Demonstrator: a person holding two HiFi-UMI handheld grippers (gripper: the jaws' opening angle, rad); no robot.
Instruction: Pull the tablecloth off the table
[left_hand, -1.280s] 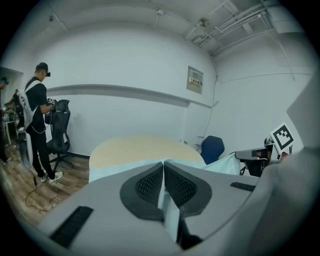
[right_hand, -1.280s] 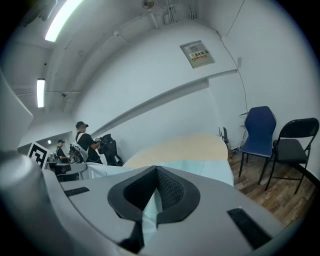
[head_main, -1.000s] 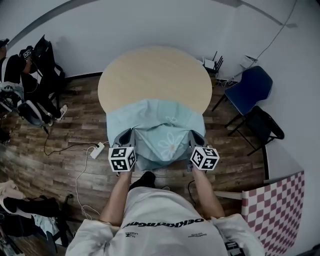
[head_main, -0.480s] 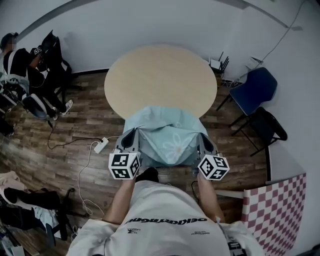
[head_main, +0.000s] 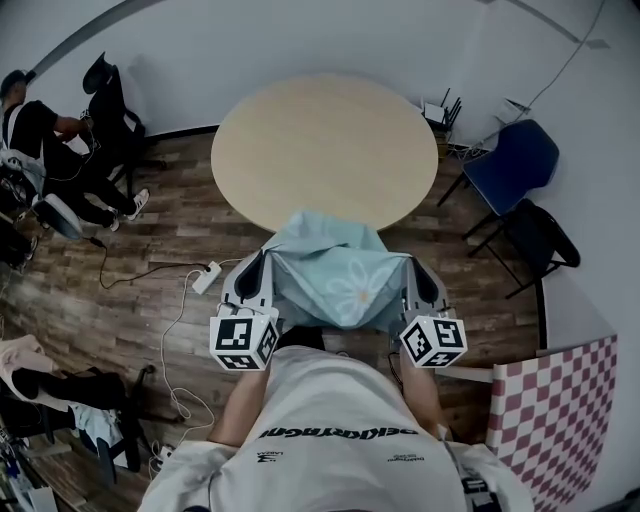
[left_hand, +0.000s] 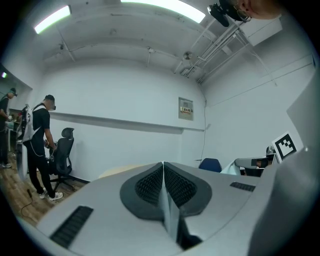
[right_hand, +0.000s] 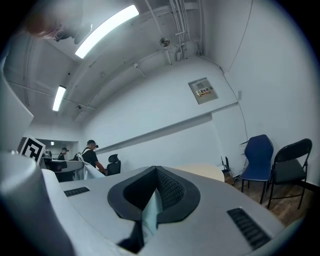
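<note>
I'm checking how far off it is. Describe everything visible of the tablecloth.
The tablecloth is thin, pale blue-green fabric with a white flower print. It hangs bunched between the left hand-held gripper and right hand-held gripper, both shut on its edges; only its far tip overlaps the round table.

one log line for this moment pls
left gripper shut on tablecloth | right gripper shut on tablecloth | tablecloth almost off table, tip at its edge
</note>
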